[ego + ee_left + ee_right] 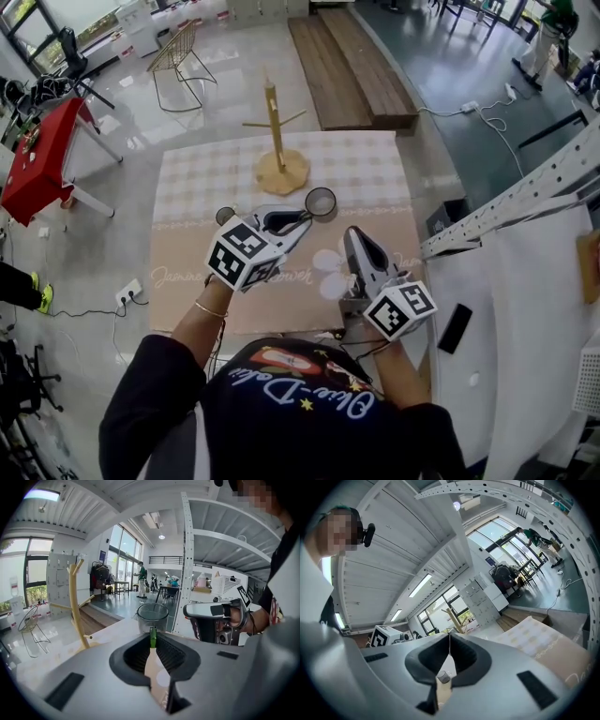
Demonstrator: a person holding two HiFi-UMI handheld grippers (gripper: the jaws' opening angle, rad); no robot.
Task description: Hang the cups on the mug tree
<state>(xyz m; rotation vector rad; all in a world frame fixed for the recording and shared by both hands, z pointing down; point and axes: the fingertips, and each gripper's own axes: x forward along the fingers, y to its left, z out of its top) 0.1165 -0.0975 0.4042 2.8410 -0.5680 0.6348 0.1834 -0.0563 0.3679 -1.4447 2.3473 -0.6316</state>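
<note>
The left tool (152,637) is pressed together on the thin green handle of a clear cup (152,617). The cup stands upright just past the tool's tips, with its open mouth up. I think the tool pinches the handle so the loop stays free to slip over a peg. I cannot tell if the cup sits on the bench or hangs a little above it.

The right tool (450,637) is pressed together too, with nothing in it. It waits near the person's body, beside the left tool (305,217), out of the way.

From above, the cup (320,202) is near the round foot of the mug tree (277,141). The tree is a wooden pole with short pegs sticking out, and all its pegs are bare. A second small cup (225,216) sits on the other side of the left tool, so I think the job has only just begun. Next, the held cup needs to go up and over to a peg.

The bench (178,291) wears a checked cloth (375,178) in soft pale colours. Around it is a big, bright room with a shiny grey floor. A red table (37,159) stands off to the left, a wire rack (178,56) stands far back, and a white metal frame (525,197) leans across the right side.
</note>
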